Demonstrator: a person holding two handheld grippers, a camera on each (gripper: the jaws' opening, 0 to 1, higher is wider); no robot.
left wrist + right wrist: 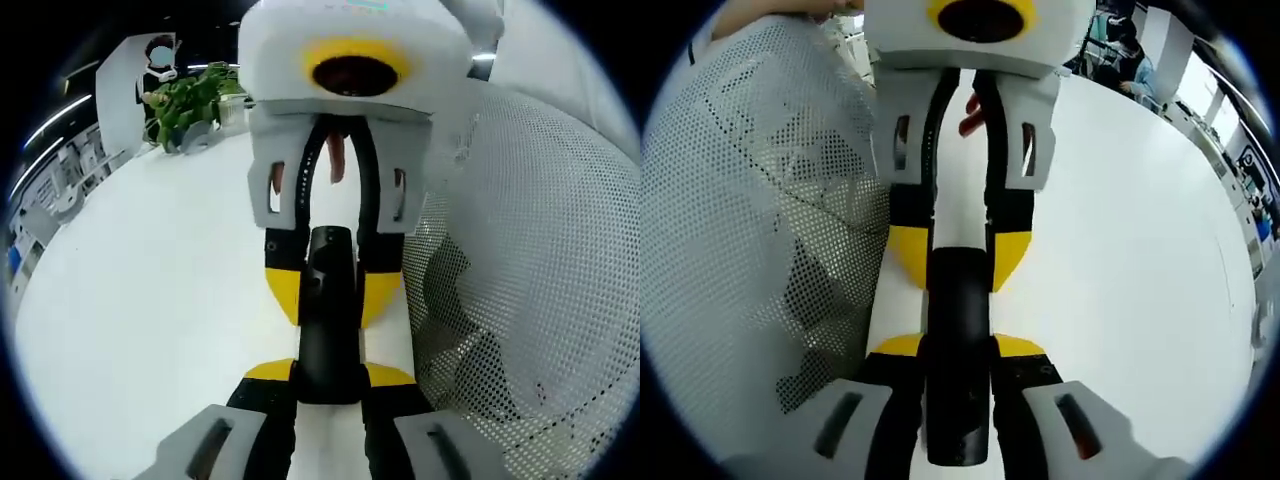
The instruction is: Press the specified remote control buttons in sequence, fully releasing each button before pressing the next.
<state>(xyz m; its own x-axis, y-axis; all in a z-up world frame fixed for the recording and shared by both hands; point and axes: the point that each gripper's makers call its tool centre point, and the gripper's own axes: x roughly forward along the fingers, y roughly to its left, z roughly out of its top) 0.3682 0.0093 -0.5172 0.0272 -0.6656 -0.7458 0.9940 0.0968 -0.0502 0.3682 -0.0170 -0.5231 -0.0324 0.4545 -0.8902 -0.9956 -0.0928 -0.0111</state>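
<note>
White table (130, 330) spreads under both my grippers, a perforated mesh screen (540, 260) just beside them. My left gripper (327, 385) and right gripper (958, 385) face each other, both sets of jaws clenched on opposite ends of the black remote (328, 330). With neither free to press, letting go could drop it or push it out of sight.
</note>
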